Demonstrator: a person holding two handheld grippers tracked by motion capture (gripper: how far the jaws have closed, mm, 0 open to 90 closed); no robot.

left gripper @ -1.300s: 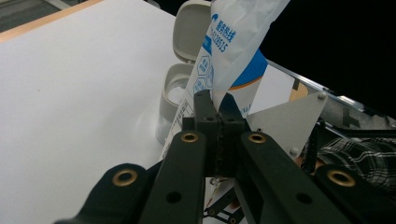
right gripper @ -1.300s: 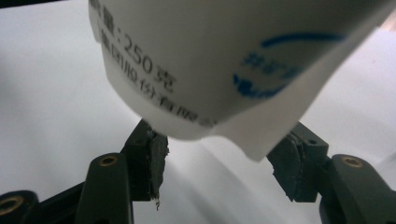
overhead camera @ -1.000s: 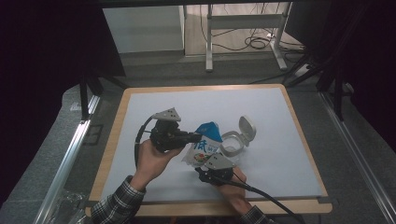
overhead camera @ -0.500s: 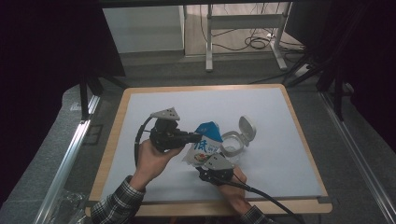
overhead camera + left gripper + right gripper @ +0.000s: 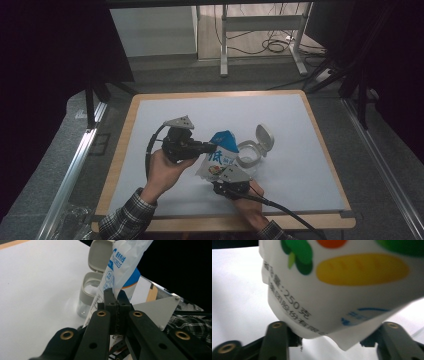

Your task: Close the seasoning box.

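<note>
From the high view, the pouch (image 5: 219,159) is hanging between both grippers, beside the open jar (image 5: 248,155) on the worktop (image 5: 300,150). In the left gripper view, the fingers (image 5: 110,302) are clamping its edge. In the right gripper view, the fingers (image 5: 294,336) are pinching its lower end.

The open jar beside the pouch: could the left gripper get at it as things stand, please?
Probably not right away. The left gripper is shut on the pouch, which hangs between it and the jar. The jar stands close, lid flipped back, but the jaws would have to let go first.
</note>
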